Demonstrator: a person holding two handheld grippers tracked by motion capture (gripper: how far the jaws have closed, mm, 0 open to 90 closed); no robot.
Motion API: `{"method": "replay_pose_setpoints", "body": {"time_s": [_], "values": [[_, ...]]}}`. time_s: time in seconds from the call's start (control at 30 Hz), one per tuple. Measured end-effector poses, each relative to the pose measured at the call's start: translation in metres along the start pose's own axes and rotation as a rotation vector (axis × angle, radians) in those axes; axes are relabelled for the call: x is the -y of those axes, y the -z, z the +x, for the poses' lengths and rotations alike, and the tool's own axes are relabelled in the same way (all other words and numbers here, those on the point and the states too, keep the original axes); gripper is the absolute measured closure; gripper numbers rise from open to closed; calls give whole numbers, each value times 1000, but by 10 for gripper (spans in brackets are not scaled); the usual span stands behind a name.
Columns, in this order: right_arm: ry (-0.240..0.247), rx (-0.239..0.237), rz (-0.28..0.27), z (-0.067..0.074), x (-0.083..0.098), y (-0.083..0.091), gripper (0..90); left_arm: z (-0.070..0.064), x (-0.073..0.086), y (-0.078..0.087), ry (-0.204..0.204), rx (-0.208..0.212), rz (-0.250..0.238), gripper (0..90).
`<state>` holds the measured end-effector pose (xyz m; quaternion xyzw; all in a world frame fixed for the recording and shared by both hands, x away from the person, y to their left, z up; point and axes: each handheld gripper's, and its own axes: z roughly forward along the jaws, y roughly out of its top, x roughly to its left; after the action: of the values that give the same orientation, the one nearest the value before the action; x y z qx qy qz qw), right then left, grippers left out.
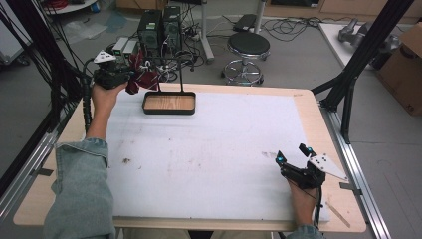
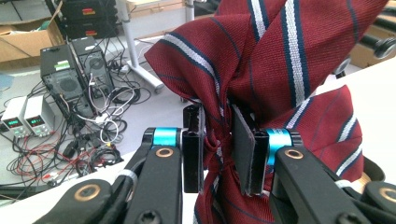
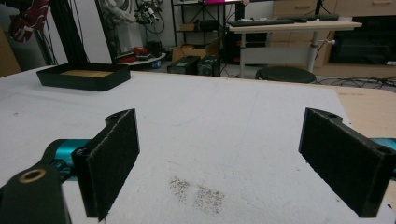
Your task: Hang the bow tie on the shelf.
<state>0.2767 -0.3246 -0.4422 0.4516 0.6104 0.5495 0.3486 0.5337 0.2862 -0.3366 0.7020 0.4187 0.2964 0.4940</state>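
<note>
Your left hand-held gripper [image 2: 219,149] squeezes the red striped tie [image 2: 280,60], up beside the black tray [image 1: 169,103]. Your right hand-held gripper [image 3: 233,158] rests wide open. Next, lower the tie into the tray.

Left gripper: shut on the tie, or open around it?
Shut on it. In the left gripper view the left gripper has both pads pressed against bunched fabric of the striped red tie, which crumples between them.

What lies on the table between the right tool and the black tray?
Nothing: in the high view, bare white mat runs from the right tool to the tray.
</note>
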Motion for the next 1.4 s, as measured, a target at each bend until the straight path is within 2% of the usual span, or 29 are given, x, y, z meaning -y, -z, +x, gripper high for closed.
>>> {"method": "replay_pose_setpoints", "body": {"time_s": [0.63, 0.77, 0.97, 1.17, 1.3, 1.4], "values": [[0, -7, 2, 0, 0, 0, 114, -3, 7, -16, 17, -13, -24, 730], [-2, -5, 2, 0, 0, 0, 114, -3, 7, -15, 12, -14, -20, 719], [2, -5, -1, 0, 0, -1, 114, -3, 8, -15, 14, -18, 1, 652], [3, -7, 0, 0, 0, -1, 114, -4, 7, -13, 8, 0, 17, 597], [-3, -6, 1, 0, 0, -1, 114, -3, 8, -7, -9, -11, 13, 570], [-3, -6, 2, 0, 0, -1, 114, -1, 13, -3, -2, -5, 16, 567]]}}
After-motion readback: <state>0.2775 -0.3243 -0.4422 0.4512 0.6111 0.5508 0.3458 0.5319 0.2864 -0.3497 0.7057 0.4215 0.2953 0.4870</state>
